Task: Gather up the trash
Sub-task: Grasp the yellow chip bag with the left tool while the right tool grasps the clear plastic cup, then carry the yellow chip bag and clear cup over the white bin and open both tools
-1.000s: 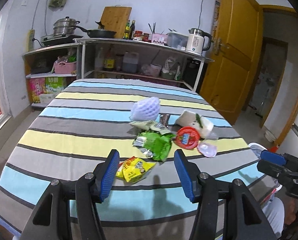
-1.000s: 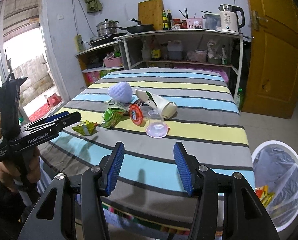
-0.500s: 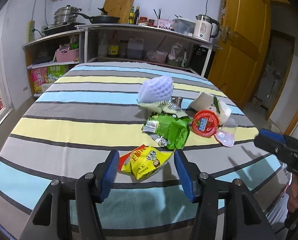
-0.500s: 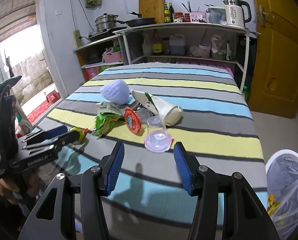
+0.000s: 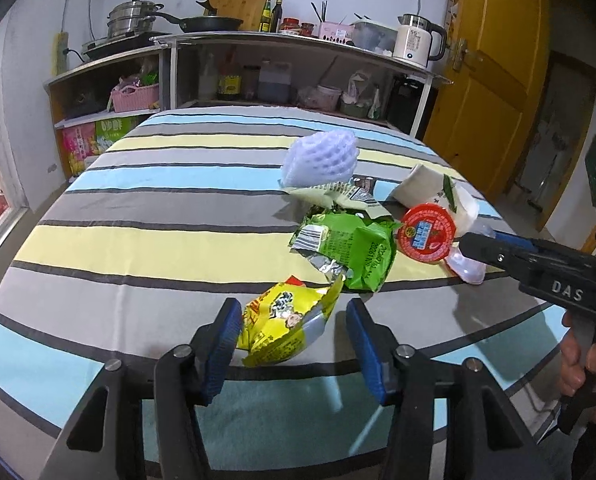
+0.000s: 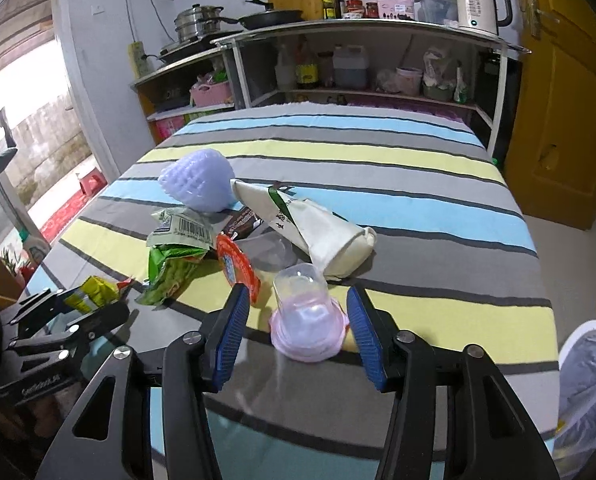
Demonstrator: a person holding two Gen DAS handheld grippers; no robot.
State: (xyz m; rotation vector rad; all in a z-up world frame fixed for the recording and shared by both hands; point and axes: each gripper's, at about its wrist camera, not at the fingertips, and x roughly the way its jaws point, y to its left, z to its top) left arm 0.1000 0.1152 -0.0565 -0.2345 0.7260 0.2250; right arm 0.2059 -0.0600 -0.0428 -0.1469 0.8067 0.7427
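Trash lies in a cluster on the striped table (image 5: 146, 248). My left gripper (image 5: 294, 334) is open, its blue pads on either side of a yellow snack wrapper (image 5: 286, 324) that lies on the cloth. My right gripper (image 6: 296, 326) is open around an overturned clear plastic cup with a pink rim (image 6: 305, 326). Behind lie a green wrapper (image 5: 349, 250), a red round lid (image 5: 427, 236), a white paper cone (image 6: 313, 230) and a purple foam fruit net (image 5: 319, 158). The right gripper also shows in the left wrist view (image 5: 473, 246).
A white-lined trash bin (image 6: 589, 384) stands on the floor right of the table. Shelves with cookware and a kettle (image 5: 415, 42) line the far wall. A yellow door (image 5: 493, 80) is at the right.
Both grippers have moved forward over the table. The left now straddles the yellow wrapper and the right straddles the clear cup. Both stay open.
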